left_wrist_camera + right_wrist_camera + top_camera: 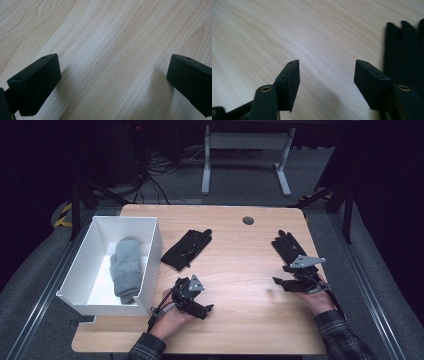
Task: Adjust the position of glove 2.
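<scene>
Grey gloves (127, 270) sit boxed at 9 o'clock; right gripper (282, 282) half-open, empty beside a black glove (290, 247) at 3, left gripper (207, 309) wide, empty.

Count, clock directions read on tabletop in high view:
- black gloves: two – first black glove (187, 249) toward 11 o'clock of centre, second black glove (291, 249) at 3 o'clock (404, 57)
- grey gloves: one – grey glove (127, 268) at 9 o'clock, inside box
- white boxes: one – white box (151, 251) at 9 o'clock edge
- wooden tables: one – table (240, 270)
- grommet holes: one – grommet (248, 220) at 12 o'clock
</scene>
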Available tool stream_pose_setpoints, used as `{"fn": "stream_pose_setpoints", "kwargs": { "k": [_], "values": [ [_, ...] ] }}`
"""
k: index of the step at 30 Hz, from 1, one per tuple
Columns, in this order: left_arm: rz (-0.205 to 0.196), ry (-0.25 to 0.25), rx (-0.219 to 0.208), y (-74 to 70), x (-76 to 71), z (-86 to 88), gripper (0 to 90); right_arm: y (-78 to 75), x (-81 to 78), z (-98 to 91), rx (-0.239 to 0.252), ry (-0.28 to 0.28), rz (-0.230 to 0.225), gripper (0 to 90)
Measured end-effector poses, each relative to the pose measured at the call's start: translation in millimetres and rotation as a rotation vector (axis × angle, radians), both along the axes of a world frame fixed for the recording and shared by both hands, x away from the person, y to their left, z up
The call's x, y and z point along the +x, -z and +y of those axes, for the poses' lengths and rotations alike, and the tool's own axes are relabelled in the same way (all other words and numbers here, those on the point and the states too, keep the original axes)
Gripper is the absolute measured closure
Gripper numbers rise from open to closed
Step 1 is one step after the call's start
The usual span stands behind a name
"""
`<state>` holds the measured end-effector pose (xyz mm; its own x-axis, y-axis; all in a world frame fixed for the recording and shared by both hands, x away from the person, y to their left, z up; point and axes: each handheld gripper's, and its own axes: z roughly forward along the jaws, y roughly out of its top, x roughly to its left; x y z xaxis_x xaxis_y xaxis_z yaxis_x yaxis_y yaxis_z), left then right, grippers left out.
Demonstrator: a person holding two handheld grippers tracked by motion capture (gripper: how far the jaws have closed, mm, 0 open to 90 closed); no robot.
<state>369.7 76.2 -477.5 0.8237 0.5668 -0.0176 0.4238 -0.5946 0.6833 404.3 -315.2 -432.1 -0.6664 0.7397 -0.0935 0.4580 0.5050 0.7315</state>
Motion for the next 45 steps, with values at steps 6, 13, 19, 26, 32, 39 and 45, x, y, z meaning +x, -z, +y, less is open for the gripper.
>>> {"fn": "stream_pose_setpoints", "kwargs": {
  "k": [6, 13, 19, 26, 32, 39, 45],
  "values": [
    [-0.001, 0.002, 0.000, 0.0, 0.0, 0.2, 0.0, -8.9, 21.1, -16.1, 0.000, 0.069, -0.020, 49.6],
    [0.000, 0.003, -0.003, 0.1, -0.1, 0.3, 0.1, -2.5, 48.9, -26.6, -0.035, 0.129, 0.003, 55.8],
    [0.000, 0.002, -0.004, 0.2, -0.2, 0.2, 0.1, 13.3, 62.9, -30.1, -0.086, 0.152, 0.033, 63.5],
    [0.000, 0.002, -0.004, 0.2, -0.3, 0.3, 0.2, 18.5, 64.4, -30.9, -0.100, 0.166, 0.025, 81.7],
    [0.000, 0.002, -0.004, 0.2, -0.2, 0.3, 0.2, 9.2, 59.6, -32.0, -0.086, 0.184, -0.011, 87.0],
    [0.000, 0.003, -0.004, 0.2, -0.3, 0.3, 0.2, -6.9, 48.0, -30.3, -0.056, 0.177, -0.042, 87.5],
    [0.000, 0.003, -0.004, 0.2, -0.2, 0.3, 0.2, -23.2, 32.7, -26.3, 0.009, 0.138, -0.062, 87.7]
  ]
}}
